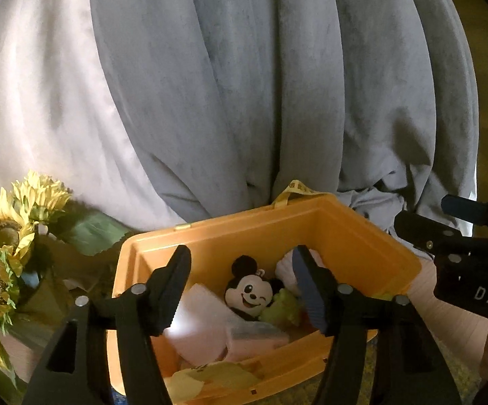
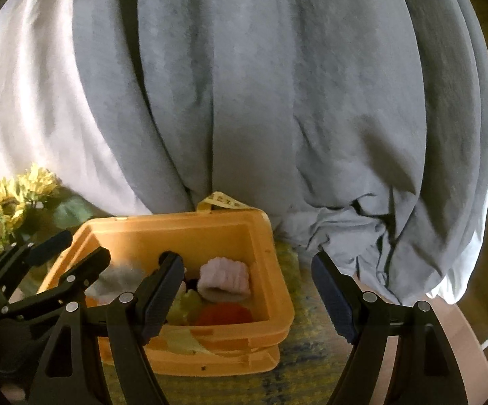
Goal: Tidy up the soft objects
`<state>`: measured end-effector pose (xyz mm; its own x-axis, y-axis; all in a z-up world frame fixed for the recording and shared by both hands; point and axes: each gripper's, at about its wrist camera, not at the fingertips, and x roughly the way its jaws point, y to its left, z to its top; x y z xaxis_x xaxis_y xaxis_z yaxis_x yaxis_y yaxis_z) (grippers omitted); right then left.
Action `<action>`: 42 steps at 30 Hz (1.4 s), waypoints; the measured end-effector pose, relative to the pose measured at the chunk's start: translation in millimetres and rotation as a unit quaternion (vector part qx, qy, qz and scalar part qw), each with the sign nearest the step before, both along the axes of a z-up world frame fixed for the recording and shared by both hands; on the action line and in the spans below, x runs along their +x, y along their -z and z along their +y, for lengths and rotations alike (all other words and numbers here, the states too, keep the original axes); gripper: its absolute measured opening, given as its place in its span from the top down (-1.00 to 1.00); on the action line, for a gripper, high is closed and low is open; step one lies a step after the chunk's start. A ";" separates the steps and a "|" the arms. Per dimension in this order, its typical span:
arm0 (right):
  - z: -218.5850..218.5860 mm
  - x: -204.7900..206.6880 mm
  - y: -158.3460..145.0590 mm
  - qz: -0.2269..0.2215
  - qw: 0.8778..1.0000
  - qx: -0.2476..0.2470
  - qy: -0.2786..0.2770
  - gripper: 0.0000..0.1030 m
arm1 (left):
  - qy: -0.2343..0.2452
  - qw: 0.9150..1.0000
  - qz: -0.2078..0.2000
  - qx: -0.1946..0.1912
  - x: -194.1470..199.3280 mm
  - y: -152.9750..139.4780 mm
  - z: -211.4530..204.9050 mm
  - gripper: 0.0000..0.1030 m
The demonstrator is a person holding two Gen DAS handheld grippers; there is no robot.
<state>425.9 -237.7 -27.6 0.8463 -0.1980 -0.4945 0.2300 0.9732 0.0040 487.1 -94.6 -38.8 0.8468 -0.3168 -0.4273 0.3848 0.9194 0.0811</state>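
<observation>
An orange plastic bin [image 1: 328, 233] [image 2: 277, 283] stands on a patterned mat. In it lie a Mickey Mouse plush [image 1: 249, 292], pink soft pieces [image 1: 207, 330], a green soft item [image 1: 282, 307] [image 2: 185, 303], a rolled pink sock [image 2: 223, 280], a grey sock [image 2: 115, 280] and a red item [image 2: 223, 314]. My left gripper [image 1: 244, 290] is open and empty, hovering over the bin; it also shows in the right wrist view [image 2: 72, 246]. My right gripper [image 2: 247, 293] is open and empty, over the bin's right edge; it shows at the right of the left wrist view [image 1: 453, 216].
Grey and white curtains [image 1: 244, 84] [image 2: 261, 101] hang right behind the bin. Artificial sunflowers [image 1: 4, 236] [image 2: 11, 206] stand to the left. A yellow tag [image 1: 298, 189] [image 2: 223, 202] sticks up at the bin's back rim. The mat [image 2: 308, 354] lies on a pale round table [image 2: 463, 337].
</observation>
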 end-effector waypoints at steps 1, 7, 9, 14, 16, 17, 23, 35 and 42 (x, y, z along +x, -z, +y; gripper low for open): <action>-0.7 0.5 0.6 0.001 1.000 0.001 0.000 -0.53 | -0.002 1.000 -0.002 0.002 -1.1 -0.4 0.3 -0.20; -1.7 0.2 1.3 0.006 1.000 0.007 -0.001 -0.53 | -0.036 0.999 -0.009 0.005 -14.2 -7.4 10.5 -0.33; -0.4 -3.2 0.0 0.005 1.000 0.011 -0.004 -0.53 | -0.049 0.999 -0.014 0.003 -22.7 -12.6 15.3 -0.35; 5.7 -17.8 -5.4 0.002 1.000 0.013 -0.015 -0.60 | -0.065 0.998 -0.022 -0.004 -43.1 -23.4 27.8 -0.56; 8.3 -24.4 -8.1 -0.002 1.000 0.014 -0.017 -0.71 | -0.074 0.997 -0.028 -0.007 -53.7 -27.1 32.5 -0.73; 10.1 -28.5 -9.7 -0.005 1.000 0.014 -0.019 -0.71 | -0.081 0.996 -0.033 -0.008 -58.9 -28.7 35.0 -0.79; 19.3 -55.1 -18.2 -0.012 1.000 0.009 -0.021 -0.73 | -0.104 0.994 -0.042 -0.020 -91.6 -35.7 49.0 -0.99; 36.6 -120.0 -36.8 -0.033 0.999 -0.014 -0.025 -0.80 | -0.116 0.992 -0.046 -0.016 -157.5 -48.7 65.9 -0.99; 44.6 -156.7 -49.9 -0.053 0.998 -0.020 -0.027 -0.83 | -0.115 0.991 -0.059 -0.021 -193.8 -59.1 70.6 -1.00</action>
<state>269.2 -193.1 22.3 0.9037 -0.1679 -0.3940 0.1772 0.9841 -0.0128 293.3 -24.0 20.2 0.9417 -0.1260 -0.3120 0.1556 0.9852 0.0717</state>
